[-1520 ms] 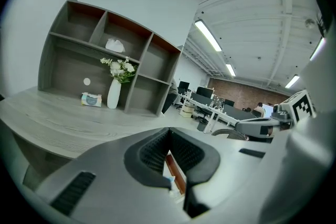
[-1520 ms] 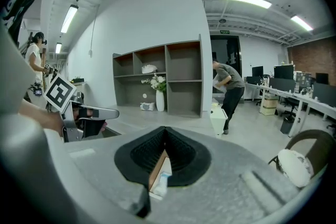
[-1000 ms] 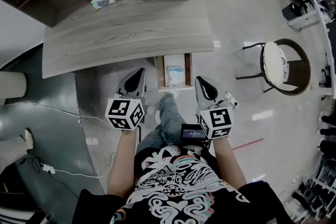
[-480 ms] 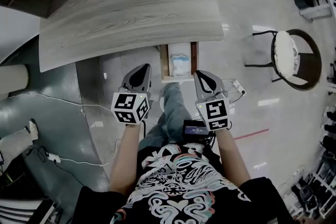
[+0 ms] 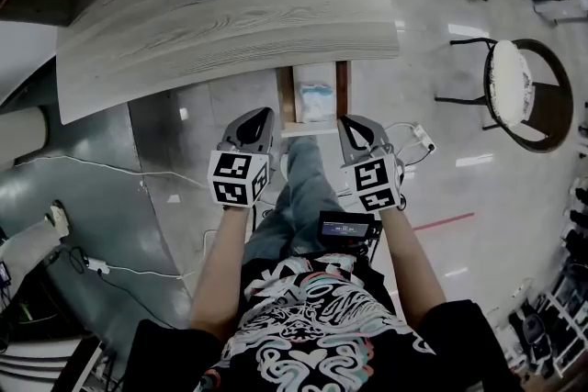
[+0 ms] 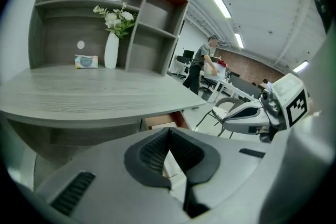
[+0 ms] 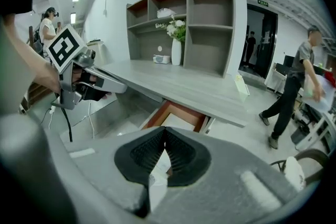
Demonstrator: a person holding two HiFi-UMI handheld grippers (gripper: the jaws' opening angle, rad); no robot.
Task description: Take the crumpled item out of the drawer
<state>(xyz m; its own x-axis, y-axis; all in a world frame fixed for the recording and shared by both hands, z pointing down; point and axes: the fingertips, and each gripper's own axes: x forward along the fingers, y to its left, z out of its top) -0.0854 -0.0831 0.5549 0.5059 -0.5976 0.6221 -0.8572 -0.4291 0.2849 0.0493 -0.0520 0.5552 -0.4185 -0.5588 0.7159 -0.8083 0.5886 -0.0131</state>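
Head view: drawer [image 5: 286, 102] stands pulled out from under the front edge of the grey wood-grain bench [image 5: 230, 23], just above frame centre. Crumpled item [image 5: 317, 100], pale and bluish-white, lies inside the drawer, between its brown side walls.

Left gripper [image 5: 261, 115]: below and left of the drawer front, tip pointing up-frame toward it, not touching. In its own view the jaws are together at the tips, with nothing held between them.

Right gripper [image 5: 350, 122]: below and right of the drawer front, close to its right corner, apart from it. In its own view the jaws are likewise closed tip to tip and empty.

The two grippers flank the drawer opening, and neither reaches the crumpled item.

Background: white vase [image 6: 111, 51] with flowers and a tissue box [image 6: 86, 61] at the back of the bench, against the shelf unit [image 6: 157, 34]. Round chair [image 5: 519, 92] at frame right, well apart from the bench.
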